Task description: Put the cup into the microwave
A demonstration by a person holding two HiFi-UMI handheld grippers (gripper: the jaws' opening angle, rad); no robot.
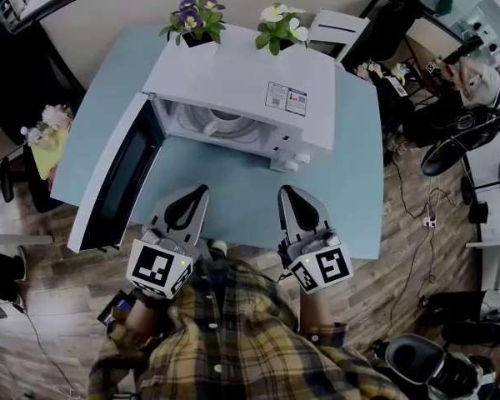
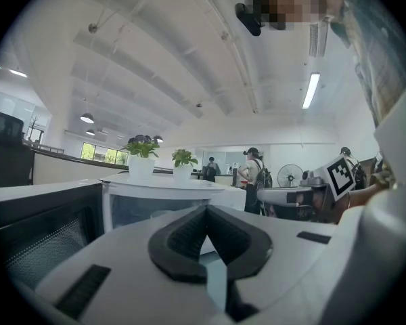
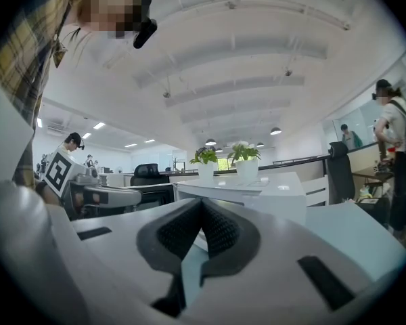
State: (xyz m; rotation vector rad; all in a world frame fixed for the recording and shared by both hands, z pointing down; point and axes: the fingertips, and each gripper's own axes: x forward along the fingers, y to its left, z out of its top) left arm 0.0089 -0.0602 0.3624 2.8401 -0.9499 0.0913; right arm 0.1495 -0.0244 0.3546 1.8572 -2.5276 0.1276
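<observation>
My left gripper has its jaws together w/ nothing between them: in the left gripper view the dark ribbed pads meet at the tip. The right gripper is the same, jaws closed and empty, its pads touching at the front. Both hover over the near part of the light blue table, side by side but apart, each pointing toward the far side. The marker cubes sit at their near ends, just above my plaid shirt.

Just beyond the tips is the white microwave. Its door is swung fully open to the left, so the door's near end comes close to the left gripper. The cup (white, hard to pick out vs. the white cavity) is already inside, standing on the turntable approx. mid-cavity. Two knobs are on the front panel, right of the opening.

On top of the microwave at its far edge stand two potted plants: purple flowers on the left, white flowers on the right.
</observation>
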